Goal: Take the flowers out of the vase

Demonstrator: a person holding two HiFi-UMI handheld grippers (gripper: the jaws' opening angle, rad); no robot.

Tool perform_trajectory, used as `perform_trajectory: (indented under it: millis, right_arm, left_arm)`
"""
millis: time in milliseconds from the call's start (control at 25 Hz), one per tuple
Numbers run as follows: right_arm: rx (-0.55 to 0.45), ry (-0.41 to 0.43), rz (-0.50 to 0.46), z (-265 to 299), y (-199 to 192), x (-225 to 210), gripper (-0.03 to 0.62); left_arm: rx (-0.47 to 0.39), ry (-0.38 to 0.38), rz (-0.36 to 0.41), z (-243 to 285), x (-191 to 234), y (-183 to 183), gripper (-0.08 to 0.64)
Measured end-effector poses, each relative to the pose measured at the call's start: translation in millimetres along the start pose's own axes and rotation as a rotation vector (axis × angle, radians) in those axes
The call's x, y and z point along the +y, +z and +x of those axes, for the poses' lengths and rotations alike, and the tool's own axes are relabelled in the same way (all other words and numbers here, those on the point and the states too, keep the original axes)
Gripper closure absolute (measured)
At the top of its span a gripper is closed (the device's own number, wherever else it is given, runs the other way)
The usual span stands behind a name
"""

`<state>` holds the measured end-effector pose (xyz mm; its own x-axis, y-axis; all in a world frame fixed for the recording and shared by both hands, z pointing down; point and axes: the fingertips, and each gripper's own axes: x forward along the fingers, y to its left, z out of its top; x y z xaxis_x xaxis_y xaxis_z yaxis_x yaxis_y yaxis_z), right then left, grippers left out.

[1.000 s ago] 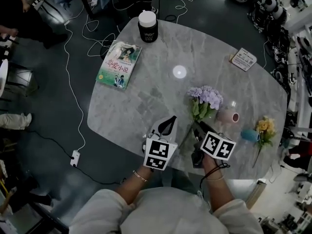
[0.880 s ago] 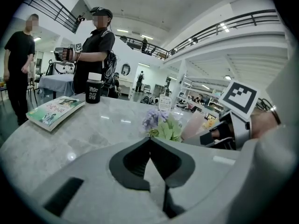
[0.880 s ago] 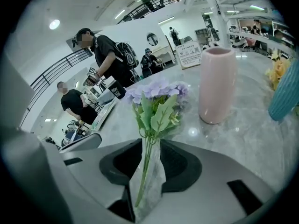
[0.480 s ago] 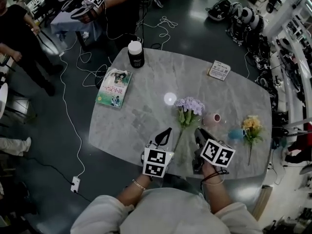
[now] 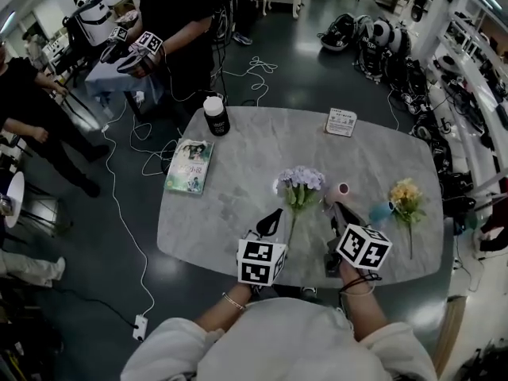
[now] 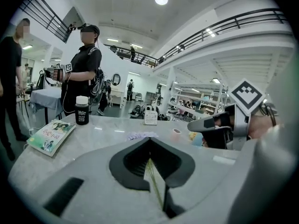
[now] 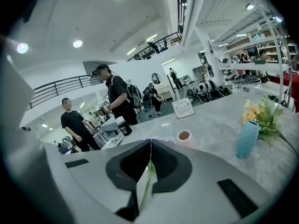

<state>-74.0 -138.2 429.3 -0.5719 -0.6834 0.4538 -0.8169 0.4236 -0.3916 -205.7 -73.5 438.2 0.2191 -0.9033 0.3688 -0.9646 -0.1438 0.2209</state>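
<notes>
Flowers point(image 5: 406, 190), yellow, lie just beside blue vase point(image 5: 382, 213).

Readable print: none. Only coded square markers resolve.

Book point(image 5: 189, 166) on the desk point(image 5: 238, 205): illustrated cover with a title line, characters too small to read. Black jar point(image 5: 216, 116) with a white lid: pale label print, illegible in both the head view and the left gripper view. White card point(image 5: 341, 121) near the desk's far edge, upright in the left gripper view: several lines of print, illegible. Cube point(image 5: 262, 262) on the left tool point(image 5: 275, 213) and cube point(image 5: 364, 247) on the right tool point(image 5: 336, 209): each visible face carries one black-and-white square marker pattern, no letters or digits. Same marker type on the cubes point(image 5: 149, 43) held by a person in black point(image 5: 182, 6) beyond the desk.
</notes>
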Motion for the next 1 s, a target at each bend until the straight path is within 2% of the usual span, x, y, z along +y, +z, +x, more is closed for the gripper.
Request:
perform_trajectory:
  millis: [160, 400, 720, 1000]
  right_arm:
    - [-0.109, -0.013, -0.038, -20, 13, -2, 0.584]
    - [-0.221, -0.128, -0.133, -59, 27, -21, 0.584]
    - [-0.296, -0.225, -0.102, -116, 30, -49, 0.586]
    - [-0.358, -0.284, -0.122, -175, 22, -55, 0.586]
  left_arm:
    - [-0.001, -0.024, 0.025, 1, -14, 6, 0.551]
    - [-0.003, -0.116, 0.017, 9, -43, 7, 0.551]
    - [-0.023, -0.183, 0.049, 12, -82, 20, 0.551]
    - [-0.06, -0.194, 0.086, -16, -118, 23, 0.551]
